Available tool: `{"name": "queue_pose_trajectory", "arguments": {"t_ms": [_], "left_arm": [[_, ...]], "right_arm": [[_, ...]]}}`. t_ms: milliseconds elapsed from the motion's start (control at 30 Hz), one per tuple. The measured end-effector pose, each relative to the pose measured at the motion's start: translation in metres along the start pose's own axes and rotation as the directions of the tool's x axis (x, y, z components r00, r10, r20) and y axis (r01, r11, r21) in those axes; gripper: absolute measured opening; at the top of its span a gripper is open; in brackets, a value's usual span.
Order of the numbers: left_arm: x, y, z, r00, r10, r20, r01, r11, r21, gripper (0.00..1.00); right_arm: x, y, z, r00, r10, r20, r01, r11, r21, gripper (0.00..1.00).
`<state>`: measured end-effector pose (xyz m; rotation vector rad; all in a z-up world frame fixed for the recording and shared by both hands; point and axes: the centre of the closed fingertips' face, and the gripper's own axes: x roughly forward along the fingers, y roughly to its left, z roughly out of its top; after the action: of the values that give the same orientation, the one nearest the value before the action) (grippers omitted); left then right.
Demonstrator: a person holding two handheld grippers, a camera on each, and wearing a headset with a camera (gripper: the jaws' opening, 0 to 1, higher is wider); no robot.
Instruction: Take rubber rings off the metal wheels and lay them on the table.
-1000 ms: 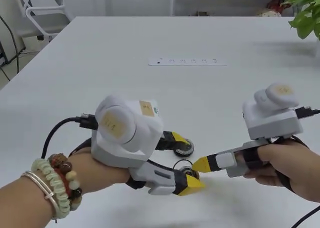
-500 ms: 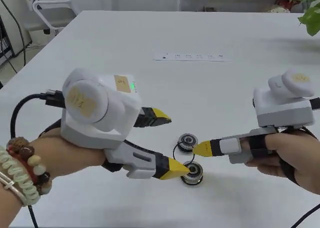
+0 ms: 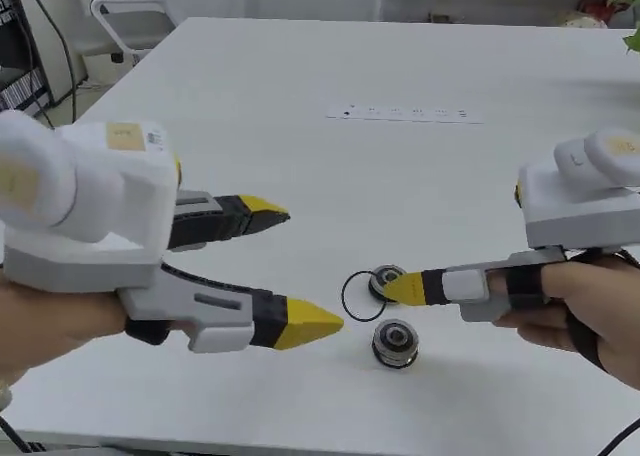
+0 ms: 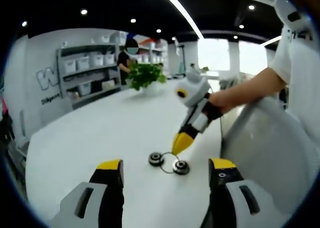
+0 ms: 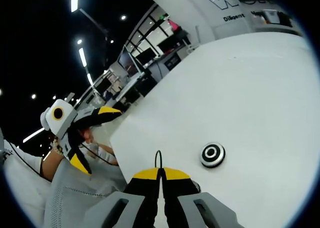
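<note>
1. Where writing is looked for, a large letter W (image 4: 47, 78) is seen on the far wall in the left gripper view. The smaller line under it is too blurred to be read. A pale sticker (image 3: 125, 136) on the body of the left gripper (image 3: 288, 267) cannot be read either.
2. The left gripper is held at the near left by the left hand (image 3: 45, 316) and is pointed to the right over the white table (image 3: 300, 96).
3. Its yellow-tipped jaws are spread wide, and nothing is held between them.
4. The right gripper (image 3: 400, 289) is held at the near right by the right hand (image 3: 575, 311), which is wrapped about the handle, and it is pointed to the left.
5. Its jaws are pressed together on a thin black rubber ring (image 3: 344, 294), which is pinched at its right side.
6. The ring is seen just left of the far metal wheel (image 3: 383, 276), beside the yellow tip. Whether it rests on the table cannot be told.
7. A second wheel (image 3: 396, 342) is seen nearer, just apart from the first and touched by neither gripper.
</note>
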<state>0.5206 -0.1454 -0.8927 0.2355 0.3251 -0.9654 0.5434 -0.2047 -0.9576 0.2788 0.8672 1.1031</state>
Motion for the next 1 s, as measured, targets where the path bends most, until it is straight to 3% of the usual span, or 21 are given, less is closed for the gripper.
{"name": "queue_pose_trajectory", "arguments": {"t_ms": [100, 233, 367, 533, 733, 800, 867, 1000], "left_arm": [[-0.013, 0.005, -0.007, 0.9992, 0.04, -0.007, -0.04, 0.999, -0.025, 0.71], [-0.023, 0.011, -0.01, 0.9983, 0.058, -0.006, -0.058, 0.997, -0.048, 0.73], [-0.029, 0.018, -0.013, 0.9956, 0.092, 0.014, -0.091, 0.993, -0.075, 0.75], [-0.023, 0.017, -0.023, 0.9965, 0.082, -0.02, -0.083, 0.994, -0.064, 0.74], [-0.018, 0.019, -0.045, 0.9943, 0.076, -0.075, -0.084, 0.99, -0.11, 0.73], [-0.014, 0.013, -0.05, 0.9938, 0.054, -0.097, -0.063, 0.994, -0.087, 0.75], [-0.011, 0.003, -0.06, 0.988, 0.002, -0.154, -0.014, 0.997, -0.075, 0.74], [-0.008, -0.004, -0.063, 0.9863, -0.031, -0.162, 0.019, 0.997, -0.071, 0.75]], "right_arm": [[0.004, 0.002, -0.003, 0.9998, 0.004, -0.017, -0.004, 1.0, -0.011, 0.0], [0.009, 0.003, -0.011, 0.9987, 0.004, -0.05, -0.006, 1.0, -0.024, 0.0], [0.012, 0.006, -0.015, 0.9978, 0.008, -0.066, -0.01, 0.999, -0.035, 0.0], [0.017, 0.009, -0.022, 0.9952, 0.012, -0.097, -0.017, 0.999, -0.052, 0.0], [0.021, 0.01, -0.028, 0.9928, 0.007, -0.12, -0.016, 0.997, -0.075, 0.0], [0.022, 0.009, -0.028, 0.9927, 0.005, -0.12, -0.014, 0.997, -0.074, 0.0], [0.024, 0.008, -0.03, 0.9924, 0.004, -0.123, -0.012, 0.997, -0.07, 0.0], [0.025, 0.007, -0.032, 0.9911, -0.005, -0.133, -0.005, 0.997, -0.077, 0.0]]}}
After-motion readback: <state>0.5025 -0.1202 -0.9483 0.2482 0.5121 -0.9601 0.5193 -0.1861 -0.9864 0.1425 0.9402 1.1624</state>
